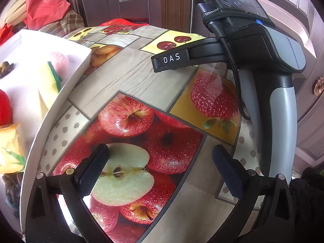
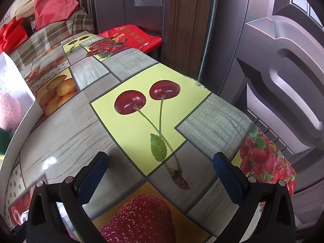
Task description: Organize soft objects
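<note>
A white tray (image 1: 66,85) stands on the left of the fruit-print table. In it lie a yellow sponge with a green scouring side (image 1: 49,83), a pink fluffy ball (image 1: 59,60), a red soft object (image 1: 5,107), a yellow packet (image 1: 10,147) and a dark brown piece (image 1: 7,67). My left gripper (image 1: 160,162) is open and empty, low over the apple print, right of the tray. My right gripper (image 2: 160,166) is open and empty over the cherry print; it also shows in the left wrist view (image 1: 172,60). The pink ball (image 2: 9,111) shows at the right wrist view's left edge.
The table (image 2: 66,125) ends at the right near a brown panelled door (image 2: 283,81). A red bag (image 2: 131,37) lies past the far edge. Red cloth (image 1: 45,6) and checked fabric (image 2: 50,38) are piled at the back left.
</note>
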Motion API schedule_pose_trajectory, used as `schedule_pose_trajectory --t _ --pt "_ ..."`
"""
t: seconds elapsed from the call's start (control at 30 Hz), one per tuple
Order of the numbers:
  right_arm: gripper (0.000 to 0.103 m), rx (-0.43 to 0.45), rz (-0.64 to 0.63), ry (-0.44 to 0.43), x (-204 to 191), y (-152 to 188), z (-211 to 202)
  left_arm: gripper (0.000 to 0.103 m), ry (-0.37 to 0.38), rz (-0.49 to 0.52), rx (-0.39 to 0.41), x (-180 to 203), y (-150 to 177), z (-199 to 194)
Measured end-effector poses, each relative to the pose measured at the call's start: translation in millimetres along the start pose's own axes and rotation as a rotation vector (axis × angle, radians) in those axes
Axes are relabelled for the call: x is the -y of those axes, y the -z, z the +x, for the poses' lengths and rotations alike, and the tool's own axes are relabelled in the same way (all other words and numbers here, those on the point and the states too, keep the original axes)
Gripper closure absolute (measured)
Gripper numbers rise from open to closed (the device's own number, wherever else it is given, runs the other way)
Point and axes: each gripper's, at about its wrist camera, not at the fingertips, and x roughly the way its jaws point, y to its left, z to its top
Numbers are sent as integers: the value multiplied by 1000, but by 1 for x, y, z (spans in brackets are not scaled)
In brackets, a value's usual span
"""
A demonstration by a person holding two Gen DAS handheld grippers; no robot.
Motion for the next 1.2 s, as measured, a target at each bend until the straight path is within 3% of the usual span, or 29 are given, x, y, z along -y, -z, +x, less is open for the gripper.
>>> schedule_pose_trajectory --t 1.2 --pt "0 1 0 0 0 1 0 1 0 0 0 0 0 0"
